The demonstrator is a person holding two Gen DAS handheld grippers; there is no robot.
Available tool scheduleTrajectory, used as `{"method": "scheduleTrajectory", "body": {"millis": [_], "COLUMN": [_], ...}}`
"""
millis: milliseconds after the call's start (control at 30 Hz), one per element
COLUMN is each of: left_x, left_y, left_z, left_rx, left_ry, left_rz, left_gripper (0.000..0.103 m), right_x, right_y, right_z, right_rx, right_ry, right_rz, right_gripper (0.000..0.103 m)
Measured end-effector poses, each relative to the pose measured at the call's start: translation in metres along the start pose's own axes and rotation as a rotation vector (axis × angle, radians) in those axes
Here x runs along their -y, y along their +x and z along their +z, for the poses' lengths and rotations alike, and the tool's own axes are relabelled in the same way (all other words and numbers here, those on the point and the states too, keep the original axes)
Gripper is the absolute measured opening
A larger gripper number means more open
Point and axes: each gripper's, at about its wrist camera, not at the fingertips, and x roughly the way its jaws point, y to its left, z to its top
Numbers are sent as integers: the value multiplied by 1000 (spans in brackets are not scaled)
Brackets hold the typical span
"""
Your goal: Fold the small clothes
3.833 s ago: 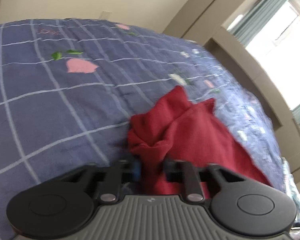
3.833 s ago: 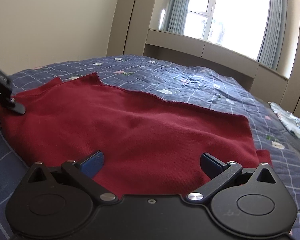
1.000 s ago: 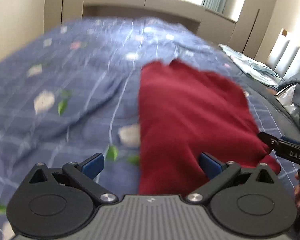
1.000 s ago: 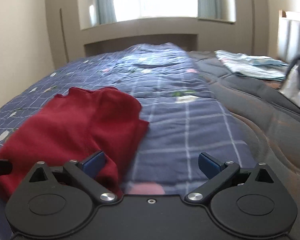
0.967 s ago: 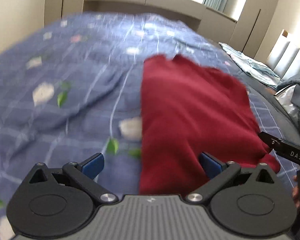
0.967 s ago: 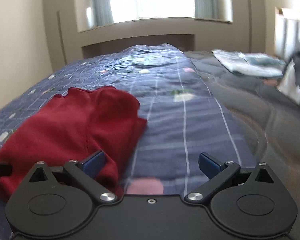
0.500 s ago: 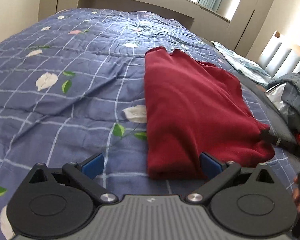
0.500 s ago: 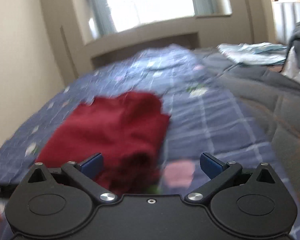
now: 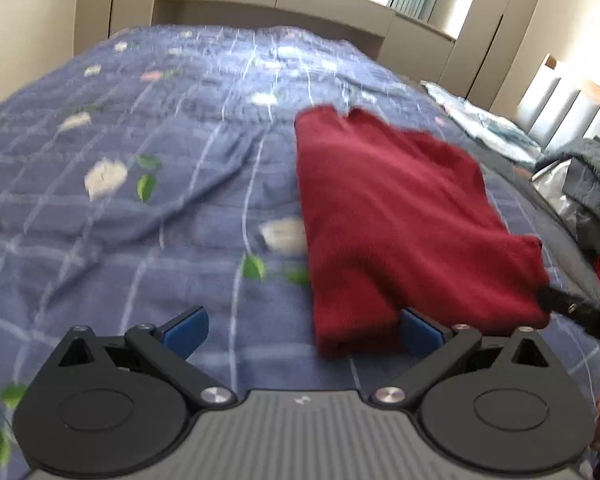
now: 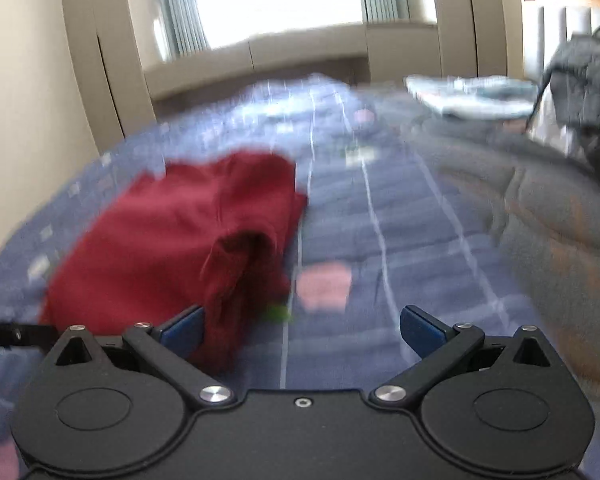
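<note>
A dark red garment [image 9: 396,220] lies folded on the blue checked bedspread [image 9: 140,208]. My left gripper [image 9: 302,326] is open and empty, its right finger at the garment's near left corner. In the right wrist view the garment [image 10: 180,232] lies left of centre with a loose fold standing up at its near right corner. My right gripper [image 10: 300,328] is open and empty, its left finger beside that corner. The tip of the right gripper [image 9: 576,312] shows at the garment's right edge in the left wrist view.
A grey quilt [image 10: 540,216] covers the bed's right side. A dark jacket [image 9: 596,184] and light folded clothes [image 9: 488,124] lie to the far right. A window ledge and cabinets [image 9: 276,4] stand beyond the bed.
3.8 s ago the left gripper was shut on the garment; both grippers are now open and face along the folded garment. Over the last half second both views shifted slightly with motion blur.
</note>
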Motion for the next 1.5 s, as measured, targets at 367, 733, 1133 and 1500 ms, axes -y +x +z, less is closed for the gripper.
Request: {"method": "scheduleTrajectory", "body": {"millis": [367,733,1133,1500], "left_x": [-3,-3,21,15], "left_y": [65,151,76,45], "left_z": [107,126,88,27], "left_rx": [150,29,50,-14], "left_ry": [-74,-53,38,28], "left_rz": [75,147,0,-31], "left_gripper": [103,103,103,102], "right_x": [-10,14,2,2], "right_y": [98,185,68,25], "right_z": [87,79,57,-21], "right_rx": [87,-50,-47,-134], "right_ry": [-147,-72,5,-58], "right_rz": [65,53,214,56], "right_gripper": [102,102,102,102]}}
